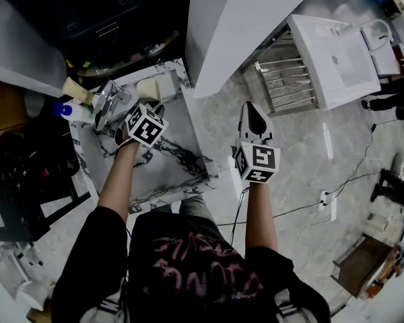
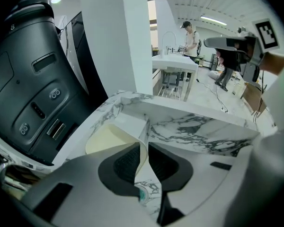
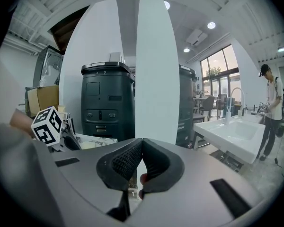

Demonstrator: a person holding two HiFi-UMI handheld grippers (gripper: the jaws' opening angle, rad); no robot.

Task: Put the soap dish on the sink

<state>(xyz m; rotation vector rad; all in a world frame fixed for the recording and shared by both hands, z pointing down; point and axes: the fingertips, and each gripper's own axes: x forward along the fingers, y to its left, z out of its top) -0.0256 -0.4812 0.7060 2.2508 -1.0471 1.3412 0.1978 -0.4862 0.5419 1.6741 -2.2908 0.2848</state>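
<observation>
**Soap dish held at the sink's back edge**

The head view takes in the whole marble sink (image 1: 163, 155). The left gripper (image 1: 145, 105) reaches to the sink's back edge beside the tap (image 1: 106, 99), and the right gripper (image 1: 254, 113) hangs off to the side above the floor. Only the left gripper view shows that gripper clamped on the rim of the cream soap dish (image 2: 104, 138), low over the marble. The right gripper view shows its jaws pressed together with nothing between them.

bright ceiling lights | sharp focus | fisheye edges, dark corners

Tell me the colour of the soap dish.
Cream; the soap dish shows best in the left gripper view.
</observation>
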